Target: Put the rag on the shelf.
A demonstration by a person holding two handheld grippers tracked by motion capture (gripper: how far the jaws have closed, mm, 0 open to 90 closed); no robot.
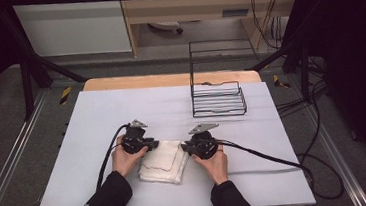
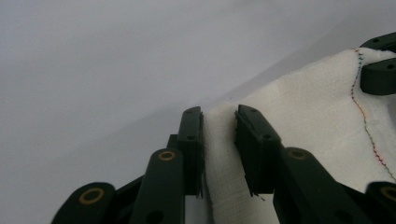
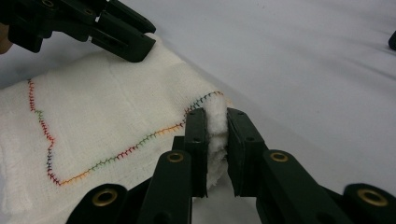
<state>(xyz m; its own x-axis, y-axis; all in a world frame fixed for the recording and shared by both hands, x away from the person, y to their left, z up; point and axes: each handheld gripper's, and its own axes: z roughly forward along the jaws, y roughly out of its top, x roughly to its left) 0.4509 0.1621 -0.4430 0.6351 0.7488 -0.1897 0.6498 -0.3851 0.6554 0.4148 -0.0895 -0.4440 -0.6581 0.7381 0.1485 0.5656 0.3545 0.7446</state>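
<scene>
A folded white cloth with a multicoloured stitched hem lies on the white table between the person's two hands. My left gripper is at the cloth's far left corner. In the left gripper view a fold of the cloth fills the gap between the jaws of the left gripper, and the pads press on it. My right gripper is at the far right corner. In the right gripper view the right gripper is shut on a bunched edge of the cloth, with the left gripper at the upper left.
A black wire rack stands at the back right of the table. Black cables trail from both grippers, the right one across the table to its right edge. A black frame surrounds the table.
</scene>
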